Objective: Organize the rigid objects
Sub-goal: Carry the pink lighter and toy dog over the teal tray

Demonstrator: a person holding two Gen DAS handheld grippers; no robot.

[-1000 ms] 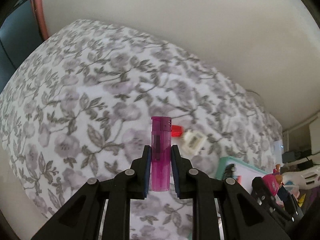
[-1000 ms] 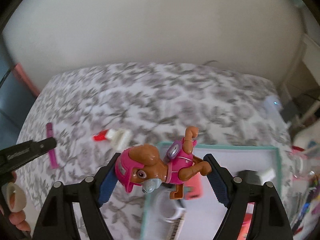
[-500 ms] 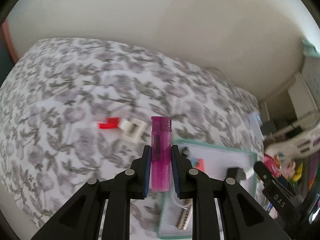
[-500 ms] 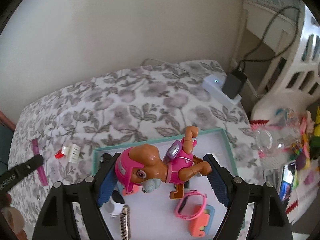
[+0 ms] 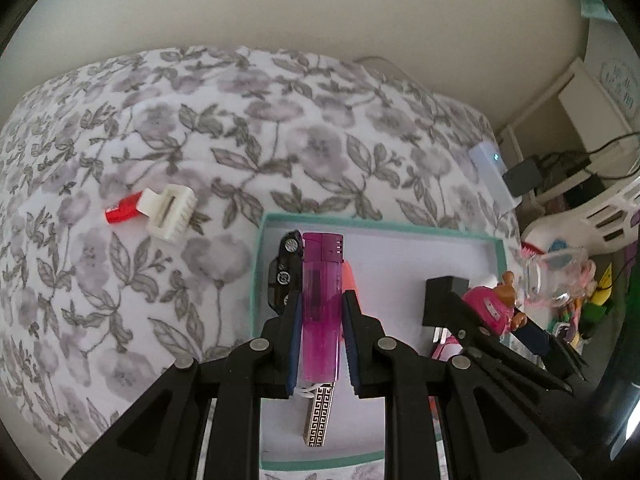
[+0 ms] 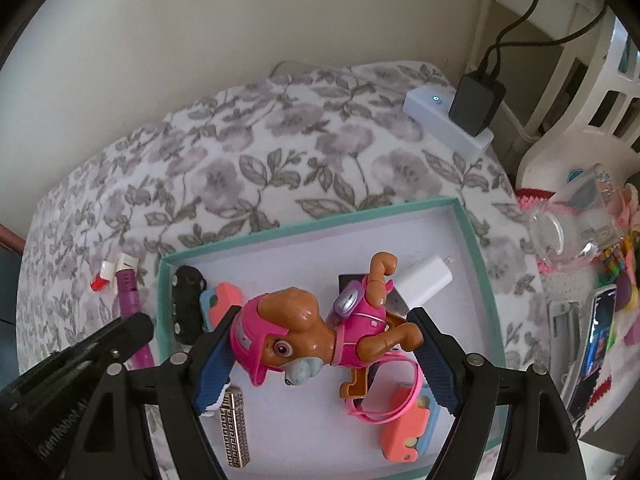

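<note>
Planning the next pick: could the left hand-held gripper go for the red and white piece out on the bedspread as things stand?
Probably not yet. The left hand-held gripper is shut on the purple lighter. The red and white piece lies uncovered on the floral bedspread, outside the teal tray.

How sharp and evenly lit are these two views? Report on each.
Left wrist: fisheye bends the floral bedspread into a dome; purple lighter crisp, soft daylight, dark corner vignette. Right wrist: same curvature; toy pup sharp with a small gloss highlight, clutter at the right edge smeared.

Black hand-held gripper (image 5: 320,322), blue pads (image 5: 294,344)
</note>
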